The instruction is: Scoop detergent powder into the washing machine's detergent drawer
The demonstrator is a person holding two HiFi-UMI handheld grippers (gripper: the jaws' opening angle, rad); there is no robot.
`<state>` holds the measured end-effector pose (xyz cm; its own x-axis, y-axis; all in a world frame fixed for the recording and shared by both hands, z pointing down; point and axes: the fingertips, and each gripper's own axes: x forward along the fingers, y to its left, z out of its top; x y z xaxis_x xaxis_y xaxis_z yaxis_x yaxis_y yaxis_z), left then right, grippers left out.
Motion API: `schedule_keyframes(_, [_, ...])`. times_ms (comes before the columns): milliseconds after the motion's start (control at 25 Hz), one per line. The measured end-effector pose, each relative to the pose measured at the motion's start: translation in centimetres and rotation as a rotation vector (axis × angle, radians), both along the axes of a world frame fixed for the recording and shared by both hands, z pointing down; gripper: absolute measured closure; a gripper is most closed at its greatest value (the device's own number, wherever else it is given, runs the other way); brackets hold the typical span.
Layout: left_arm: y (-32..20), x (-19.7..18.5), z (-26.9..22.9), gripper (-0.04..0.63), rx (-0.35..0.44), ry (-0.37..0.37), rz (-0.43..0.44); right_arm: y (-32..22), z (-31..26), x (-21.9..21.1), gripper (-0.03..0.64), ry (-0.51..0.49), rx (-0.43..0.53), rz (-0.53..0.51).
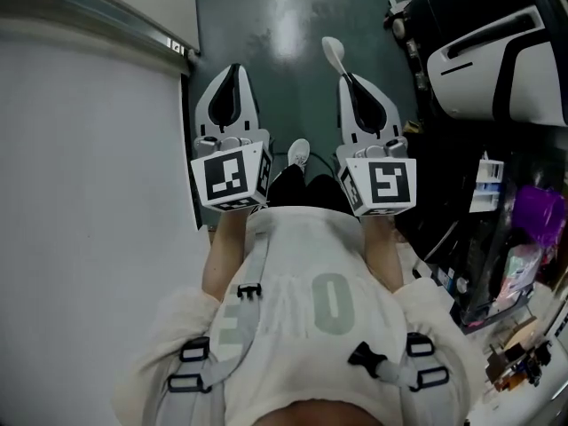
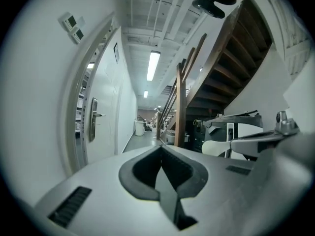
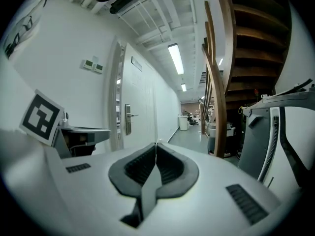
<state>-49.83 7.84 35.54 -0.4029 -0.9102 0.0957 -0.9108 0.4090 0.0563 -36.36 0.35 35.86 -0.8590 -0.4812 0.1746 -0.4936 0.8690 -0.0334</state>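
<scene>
In the head view my right gripper (image 1: pixel 344 76) is shut on the handle of a white scoop (image 1: pixel 333 51), whose bowl sticks out past the jaw tips over the dark floor. The left gripper view shows the scoop's bowl (image 2: pixel 216 148) at the right, level with my left gripper (image 2: pixel 161 149). My left gripper (image 1: pixel 233 67) is shut with nothing in it. In the right gripper view the right gripper (image 3: pixel 156 145) points down a corridor with its pads pressed together, and the bowl is hidden. No detergent or drawer shows in any view.
A white wall (image 1: pixel 80 193) runs along the left. A white-and-black machine (image 1: pixel 497 51) and cluttered shelves (image 1: pixel 524 229) stand at the right. Dark green floor (image 1: pixel 284 16) lies ahead. A door (image 3: pixel 135 117) and a wooden staircase (image 2: pixel 216 68) flank the corridor.
</scene>
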Motion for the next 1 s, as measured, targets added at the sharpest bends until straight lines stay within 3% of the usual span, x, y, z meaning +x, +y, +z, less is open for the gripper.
schedule_keyframes(600, [-4.2,-1.3,-1.8,0.575,-0.014,0.025,-0.061,-4.1,-2.3,-1.8,0.606,-0.007,-0.014,-0.061])
schedule_keyframes(800, [-6.0,-0.3,-2.8,0.575,-0.025,-0.020,0.001,-5.1,-3.0,-1.0,0.606,-0.012,-0.006,-0.008])
schedule_keyframes(1000, [-9.7,3.9,-4.1,0.575,-0.005,-0.024,0.132,-6.9,-3.8,4.1,0.606,-0.019,0.016,0.134])
